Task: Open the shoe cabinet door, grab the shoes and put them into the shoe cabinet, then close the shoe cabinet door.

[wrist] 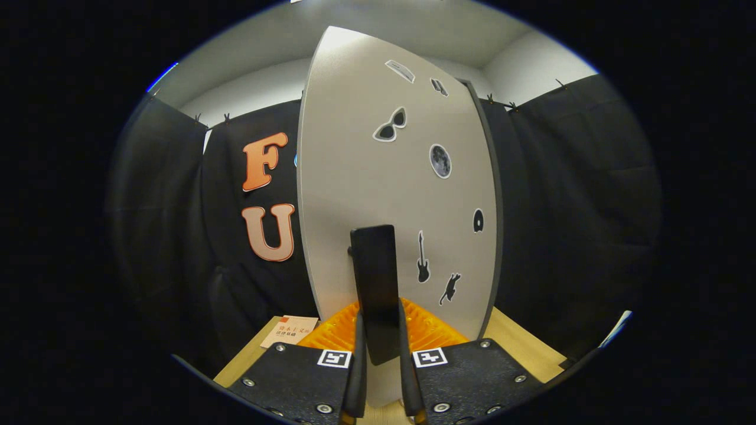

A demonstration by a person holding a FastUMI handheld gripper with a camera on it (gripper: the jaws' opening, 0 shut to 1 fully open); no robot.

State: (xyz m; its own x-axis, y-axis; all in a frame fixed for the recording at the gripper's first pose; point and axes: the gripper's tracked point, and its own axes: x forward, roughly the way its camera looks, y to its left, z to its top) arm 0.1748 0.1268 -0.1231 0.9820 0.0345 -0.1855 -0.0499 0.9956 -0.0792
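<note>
Closely, the fingers [383,348] pinched the dark handle [375,283] of the shoe cabinet door [366,177]. Orange matting [431,330] lay behind on the table [520,348].

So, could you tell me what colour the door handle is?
Black, clearest in the gripper view: the handle sits between the gripper fingers.

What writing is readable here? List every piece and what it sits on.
Card on the wooden table, left of the tongs: printed lines, too small and blurred to read.
Stickers on the cabinet door: pictures only; the two topmost are too small to tell.
Square markers on the tongs, which grip the door's black handle: coded patterns, no words.
</note>
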